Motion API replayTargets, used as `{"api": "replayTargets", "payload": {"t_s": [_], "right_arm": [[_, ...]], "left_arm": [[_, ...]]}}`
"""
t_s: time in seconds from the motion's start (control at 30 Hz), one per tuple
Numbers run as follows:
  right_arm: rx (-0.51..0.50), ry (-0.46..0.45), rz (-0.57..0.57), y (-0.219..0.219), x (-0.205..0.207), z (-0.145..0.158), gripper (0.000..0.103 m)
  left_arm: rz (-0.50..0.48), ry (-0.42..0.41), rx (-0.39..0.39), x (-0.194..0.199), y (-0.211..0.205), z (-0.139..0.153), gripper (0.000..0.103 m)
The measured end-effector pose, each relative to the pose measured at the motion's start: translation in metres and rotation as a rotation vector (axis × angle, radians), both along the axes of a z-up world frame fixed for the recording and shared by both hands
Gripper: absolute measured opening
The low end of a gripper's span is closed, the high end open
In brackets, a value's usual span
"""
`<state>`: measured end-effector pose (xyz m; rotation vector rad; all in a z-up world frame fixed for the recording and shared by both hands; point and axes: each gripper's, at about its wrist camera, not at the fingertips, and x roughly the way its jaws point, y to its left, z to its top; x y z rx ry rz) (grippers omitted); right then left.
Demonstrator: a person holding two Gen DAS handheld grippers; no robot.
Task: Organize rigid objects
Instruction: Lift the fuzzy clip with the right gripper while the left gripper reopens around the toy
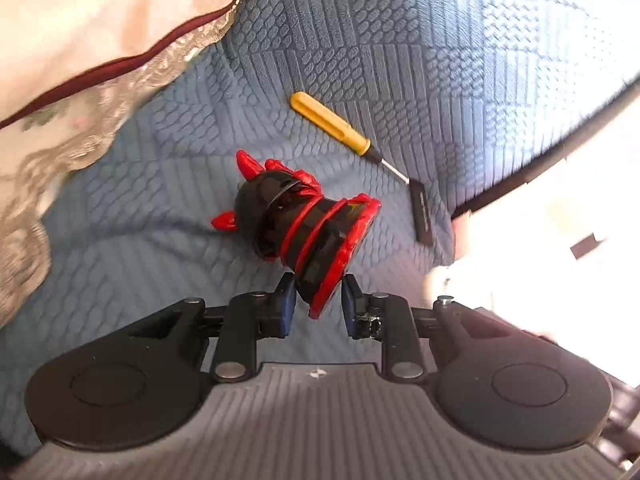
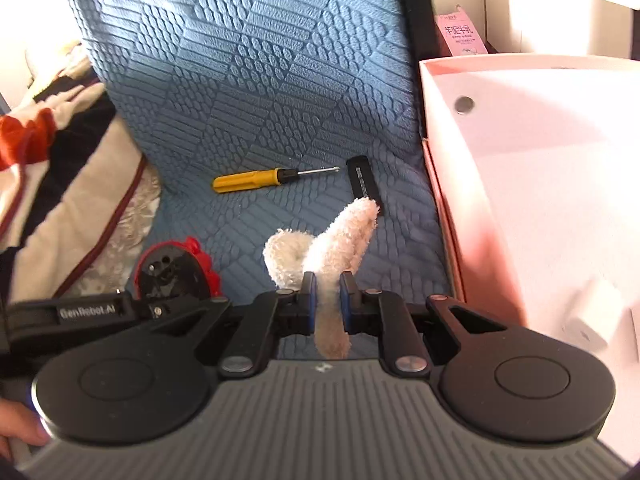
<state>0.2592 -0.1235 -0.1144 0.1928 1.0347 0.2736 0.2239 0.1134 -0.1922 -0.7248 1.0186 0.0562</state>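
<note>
My left gripper (image 1: 319,294) is shut on the rim of a red and black toy (image 1: 304,220) with red horns, held over the blue quilted cover (image 1: 360,40). The toy also shows in the right wrist view (image 2: 172,268), at the lower left. My right gripper (image 2: 328,290) is shut on a cream fluffy plush piece (image 2: 344,244) that sticks up between the pads. A yellow-handled screwdriver (image 1: 332,124) (image 2: 256,179) and a flat black bar (image 1: 422,210) (image 2: 364,184) lie on the cover beyond both grippers.
A pink open box (image 2: 520,184) stands right of the cover, a small round metal disc (image 2: 464,105) inside it. A cream lace-edged pillow (image 1: 80,60) with a maroon trim lies at the left. Bundled clothes (image 2: 52,140) sit at the far left. A pink carton (image 2: 460,36) stands behind the box.
</note>
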Motion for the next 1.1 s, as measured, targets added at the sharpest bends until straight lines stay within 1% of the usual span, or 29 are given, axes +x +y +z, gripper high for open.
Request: {"api": "replayTargets", "payload": {"t_s": [0.07,0.13,0.3,0.4,0.47,0.57,0.6,0.63,0.67,0.7,0.73,0.83,0.9,1.03,1.1], "right_arm": [[0.016,0.004,0.004,-0.004,-0.013,0.002,0.016],[0.027,0.020,0.012,-0.006,-0.026,0.002,0.016],[0.040,0.044,0.021,-0.013,-0.058,0.006,0.016],[-0.006,0.035,0.024,-0.010,-0.068,0.005,0.016],[-0.038,0.038,0.047,-0.006,-0.066,0.001,0.018],[-0.058,0.038,0.074,-0.001,-0.063,-0.004,0.018],[-0.060,0.045,0.081,-0.001,-0.062,-0.006,0.020],[-0.064,0.046,0.086,0.000,-0.063,-0.007,0.021],[-0.066,0.046,0.088,0.000,-0.063,-0.007,0.022],[-0.068,0.048,0.090,0.001,-0.062,-0.008,0.026],[-0.070,0.049,0.093,0.001,-0.062,-0.009,0.029],[-0.068,0.063,0.089,0.001,-0.062,-0.011,0.029],[-0.066,0.067,0.087,0.002,-0.062,-0.011,0.029],[-0.058,0.072,0.083,0.001,-0.061,-0.013,0.030],[-0.063,0.072,0.084,0.002,-0.060,-0.013,0.035]], "left_arm": [[-0.018,-0.004,0.016,-0.010,-0.004,0.004,0.028],[-0.023,-0.010,0.031,-0.028,-0.012,0.009,0.028],[-0.033,-0.013,0.027,-0.051,-0.028,0.010,0.027],[-0.027,-0.018,0.008,-0.059,-0.033,0.006,0.027],[-0.015,-0.027,-0.025,-0.059,-0.032,0.004,0.027],[0.035,-0.011,-0.066,-0.061,-0.028,-0.002,0.036],[0.051,0.000,-0.072,-0.062,-0.027,-0.003,0.045],[0.068,0.008,-0.074,-0.065,-0.026,-0.002,0.057],[0.083,0.003,-0.075,-0.066,-0.024,-0.002,0.062],[0.103,-0.007,-0.078,-0.068,-0.021,-0.002,0.068],[0.123,-0.015,-0.090,-0.069,-0.019,-0.002,0.071],[0.180,-0.016,-0.166,-0.070,-0.010,-0.011,0.075],[0.217,-0.016,-0.220,-0.071,-0.004,-0.018,0.076],[0.276,-0.032,-0.282,-0.072,0.003,-0.023,0.076],[0.300,-0.039,-0.297,-0.073,0.006,-0.023,0.076]]}}
